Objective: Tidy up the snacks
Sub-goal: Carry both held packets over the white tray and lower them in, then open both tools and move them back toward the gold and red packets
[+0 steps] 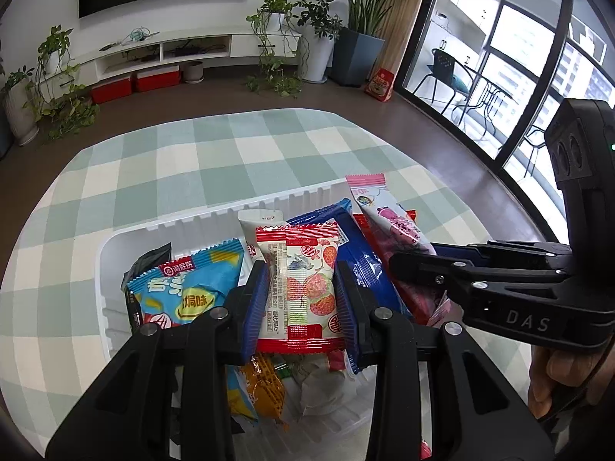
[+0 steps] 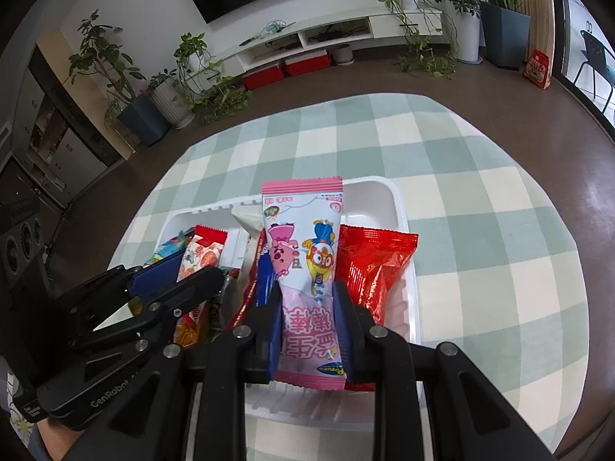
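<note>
A white plastic tray (image 1: 111,242) (image 2: 401,211) full of snack packets sits on a green-and-cream checked cloth. My left gripper (image 1: 301,274) is shut on a red-edged packet with strawberry pictures (image 1: 303,288), held upright over the tray's left half. The right wrist view shows that gripper (image 2: 192,271) and its packet (image 2: 203,249) from the side. My right gripper (image 2: 305,288) is shut on a long pink cartoon packet (image 2: 303,238), above the tray's right half. The left wrist view has the pink packet (image 1: 388,226) just right of the strawberry one.
In the tray lie a light-blue packet (image 1: 192,280), a dark-blue one (image 1: 357,257), a shiny red bag (image 2: 374,265) and several smaller sweets. The checked cloth (image 2: 480,192) spreads around the tray. Beyond it are brown floor, potted plants and a white TV shelf.
</note>
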A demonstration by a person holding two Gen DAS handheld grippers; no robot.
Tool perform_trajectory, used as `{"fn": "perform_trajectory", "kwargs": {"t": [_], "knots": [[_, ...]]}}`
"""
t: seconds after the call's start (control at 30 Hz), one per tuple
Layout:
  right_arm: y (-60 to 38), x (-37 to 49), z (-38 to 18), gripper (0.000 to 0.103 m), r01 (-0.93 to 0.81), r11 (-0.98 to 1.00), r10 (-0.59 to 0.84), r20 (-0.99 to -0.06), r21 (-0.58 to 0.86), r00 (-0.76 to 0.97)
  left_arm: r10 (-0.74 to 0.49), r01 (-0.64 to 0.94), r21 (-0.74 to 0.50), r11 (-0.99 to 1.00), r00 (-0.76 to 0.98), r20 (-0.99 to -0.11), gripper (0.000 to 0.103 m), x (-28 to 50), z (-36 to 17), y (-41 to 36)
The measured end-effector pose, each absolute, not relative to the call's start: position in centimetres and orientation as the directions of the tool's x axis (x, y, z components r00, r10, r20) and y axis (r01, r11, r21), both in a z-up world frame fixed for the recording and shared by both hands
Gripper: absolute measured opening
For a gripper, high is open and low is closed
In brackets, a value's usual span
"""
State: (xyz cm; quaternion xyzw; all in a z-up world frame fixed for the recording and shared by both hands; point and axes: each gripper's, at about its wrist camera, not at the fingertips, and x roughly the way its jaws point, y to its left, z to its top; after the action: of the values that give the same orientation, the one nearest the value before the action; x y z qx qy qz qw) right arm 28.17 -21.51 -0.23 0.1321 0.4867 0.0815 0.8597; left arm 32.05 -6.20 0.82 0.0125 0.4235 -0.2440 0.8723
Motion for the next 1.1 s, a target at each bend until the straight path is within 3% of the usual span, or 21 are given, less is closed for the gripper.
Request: {"fn": "perform_trajectory", "kwargs": {"t": [0.73, 1.1], "knots": [[-21.0, 29.6, -1.7, 0.032, -0.016, 0.966, 0.229, -0.833, 0.256, 0.504, -0.416, 0.442, -0.179, 0.879, 0.526, -0.742, 0.034, 32.7, -0.6, -6.8], [-21.8, 28.8, -0.9, 0.047, 0.005, 0.962, 0.229, -0.819, 0.272, 0.525, -0.429, 0.443, -0.181, 0.878, 0.561, -0.708, 0.05, 31.4, 0.7, -6.3]]}}
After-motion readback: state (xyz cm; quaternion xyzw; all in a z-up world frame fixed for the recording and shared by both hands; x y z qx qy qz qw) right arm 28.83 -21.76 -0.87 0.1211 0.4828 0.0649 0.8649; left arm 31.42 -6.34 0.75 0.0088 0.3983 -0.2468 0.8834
